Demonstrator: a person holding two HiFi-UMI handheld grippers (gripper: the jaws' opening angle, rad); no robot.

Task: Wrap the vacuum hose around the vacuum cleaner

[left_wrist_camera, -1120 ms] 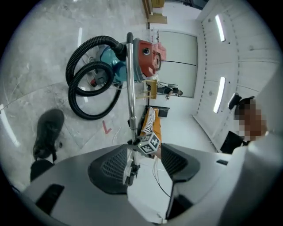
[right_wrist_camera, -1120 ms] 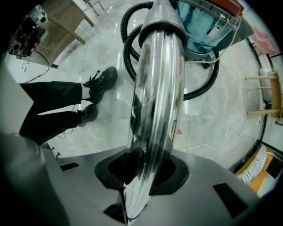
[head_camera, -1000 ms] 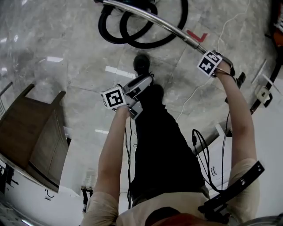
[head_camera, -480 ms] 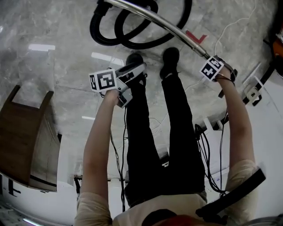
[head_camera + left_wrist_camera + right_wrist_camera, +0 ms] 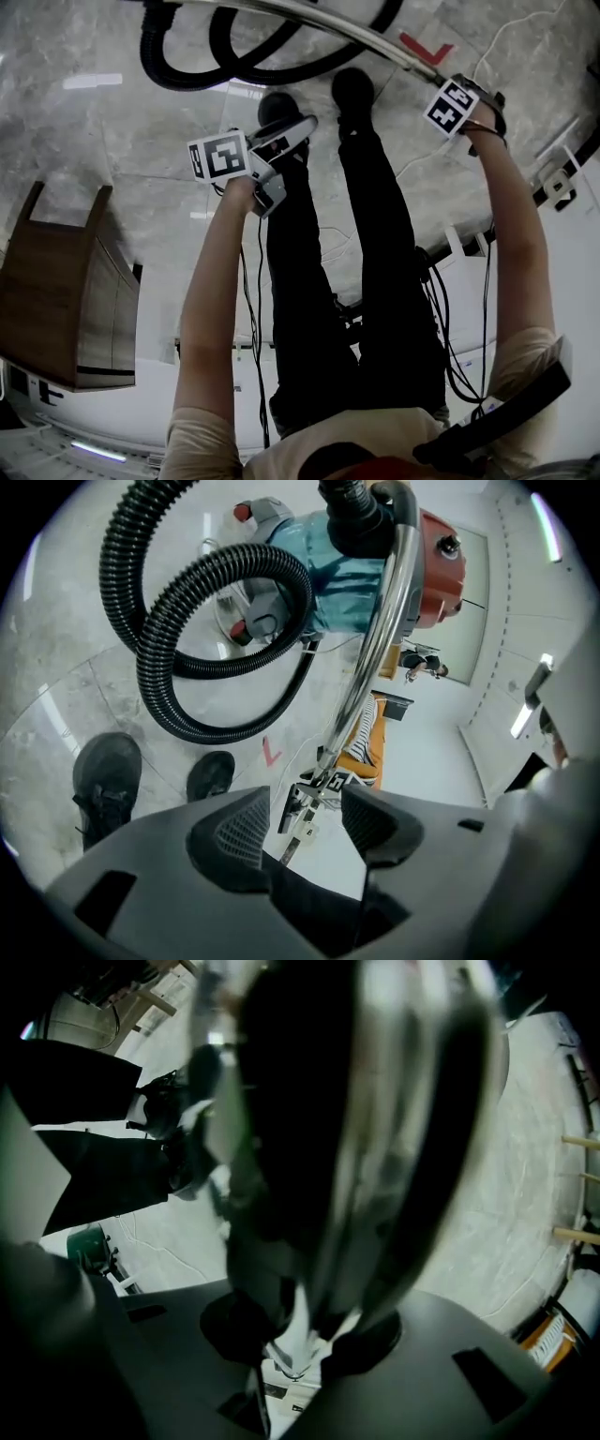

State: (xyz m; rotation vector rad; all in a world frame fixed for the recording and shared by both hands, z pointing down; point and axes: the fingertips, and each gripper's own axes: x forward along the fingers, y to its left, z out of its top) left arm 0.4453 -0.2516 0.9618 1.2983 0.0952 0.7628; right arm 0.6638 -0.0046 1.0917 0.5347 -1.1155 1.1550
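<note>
Since a second ago both my grippers have come lower, and the hose (image 5: 178,75) loops sit further up and left in the head view. My right gripper (image 5: 461,94) is clamped on the metal wand (image 5: 375,42), steering the hose end. My left gripper (image 5: 305,822) stands open and empty, aimed at the loose loops on the floor before the vacuum cleaner (image 5: 441,564), probably to gather them.

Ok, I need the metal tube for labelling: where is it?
Head view, top: the metal tube slants from above the black hose loops down to the right gripper, which clamps it.
</note>
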